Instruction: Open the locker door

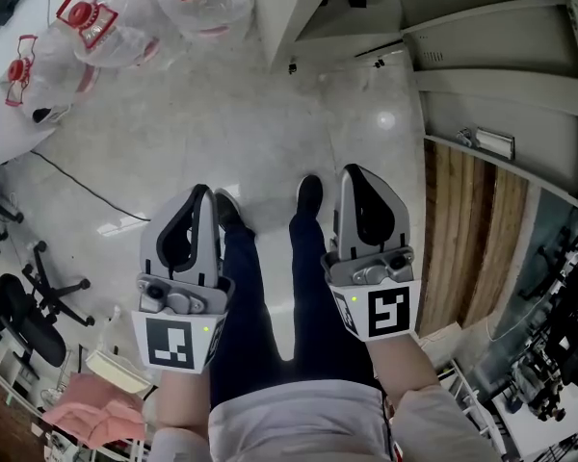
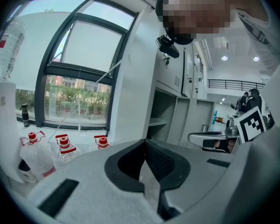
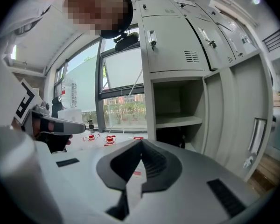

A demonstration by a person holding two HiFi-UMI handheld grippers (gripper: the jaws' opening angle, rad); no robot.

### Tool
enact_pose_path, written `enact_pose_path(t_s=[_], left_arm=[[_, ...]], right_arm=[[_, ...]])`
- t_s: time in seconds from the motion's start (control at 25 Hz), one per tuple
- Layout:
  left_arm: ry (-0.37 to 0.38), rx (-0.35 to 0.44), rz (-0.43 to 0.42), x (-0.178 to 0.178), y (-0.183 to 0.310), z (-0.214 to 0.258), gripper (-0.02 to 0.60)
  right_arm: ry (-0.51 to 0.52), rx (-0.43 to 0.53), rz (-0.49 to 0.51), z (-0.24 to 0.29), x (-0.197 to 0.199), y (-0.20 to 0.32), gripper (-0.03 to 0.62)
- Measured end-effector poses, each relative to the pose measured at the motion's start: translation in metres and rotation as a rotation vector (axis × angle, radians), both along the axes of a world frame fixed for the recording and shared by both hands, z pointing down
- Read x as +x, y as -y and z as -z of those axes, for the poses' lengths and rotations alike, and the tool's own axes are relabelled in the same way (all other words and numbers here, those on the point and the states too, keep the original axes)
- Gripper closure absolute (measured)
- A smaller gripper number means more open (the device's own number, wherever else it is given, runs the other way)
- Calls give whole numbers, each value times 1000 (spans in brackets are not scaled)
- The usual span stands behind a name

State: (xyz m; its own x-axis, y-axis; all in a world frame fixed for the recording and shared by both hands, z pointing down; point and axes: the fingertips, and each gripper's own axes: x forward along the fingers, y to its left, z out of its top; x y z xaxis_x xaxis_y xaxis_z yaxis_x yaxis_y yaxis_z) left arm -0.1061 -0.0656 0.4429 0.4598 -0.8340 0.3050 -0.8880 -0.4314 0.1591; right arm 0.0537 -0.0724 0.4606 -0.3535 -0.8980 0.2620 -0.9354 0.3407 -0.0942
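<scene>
My left gripper and right gripper are both closed on nothing; the locker door, tall and upright, stands ahead-right, nearer my right gripper, apparently swung open.

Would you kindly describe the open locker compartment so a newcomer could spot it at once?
Find the bank of grey lockers beside the window. In the column nearest the window, directly under the shut top door, is the open compartment. Unlike the shut doors above it, it shows its inside, with one shelf across.
</scene>
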Motion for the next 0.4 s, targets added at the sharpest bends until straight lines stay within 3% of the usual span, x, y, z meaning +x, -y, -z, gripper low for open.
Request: enact_pose_path(t_s=[0.4], left_arm=[[5, 26, 25, -16, 5, 3, 580]], right_arm=[[-12, -2, 20, -1, -10, 3, 582]])
